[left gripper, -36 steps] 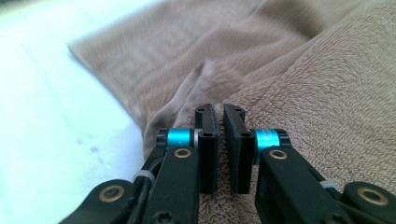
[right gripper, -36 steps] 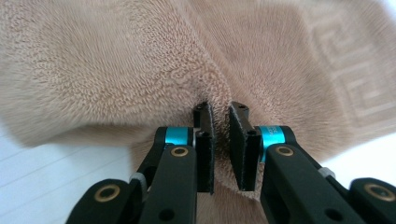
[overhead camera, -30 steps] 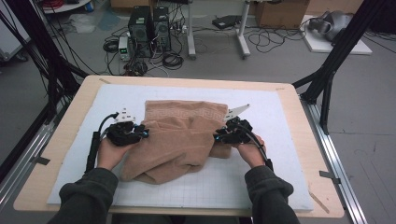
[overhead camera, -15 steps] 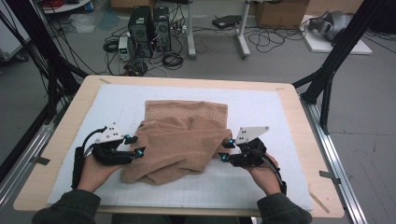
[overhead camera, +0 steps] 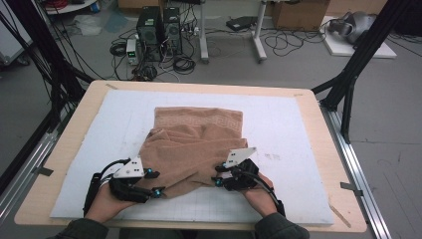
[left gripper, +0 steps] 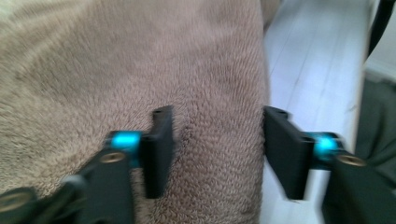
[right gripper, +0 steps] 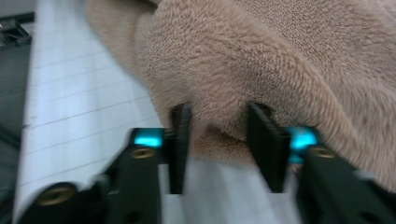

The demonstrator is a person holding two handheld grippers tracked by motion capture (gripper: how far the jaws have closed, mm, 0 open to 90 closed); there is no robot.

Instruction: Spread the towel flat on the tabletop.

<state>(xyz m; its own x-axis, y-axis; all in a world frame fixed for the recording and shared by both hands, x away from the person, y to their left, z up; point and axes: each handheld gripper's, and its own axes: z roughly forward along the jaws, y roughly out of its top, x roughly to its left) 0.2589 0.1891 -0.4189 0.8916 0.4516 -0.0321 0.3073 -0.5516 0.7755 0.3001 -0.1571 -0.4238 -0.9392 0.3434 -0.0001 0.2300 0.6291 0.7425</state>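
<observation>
Two grippers work the near edge of a tan towel (overhead camera: 196,144), which lies rumpled in the middle of the white mat (overhead camera: 293,129) on the wooden worktop (overhead camera: 318,107). The left gripper (left gripper: 215,149) has just been closing a little; its jaws stand apart over the towel's edge, pads not pressing. The right gripper (right gripper: 217,140) has also been closing, its jaws either side of a thick fold, though a firm pinch cannot be told. Beyond the worktop, computer towers (overhead camera: 159,25), cables (overhead camera: 293,42) and black frame legs (overhead camera: 356,64) crowd the floor, well apart from the towel.
</observation>
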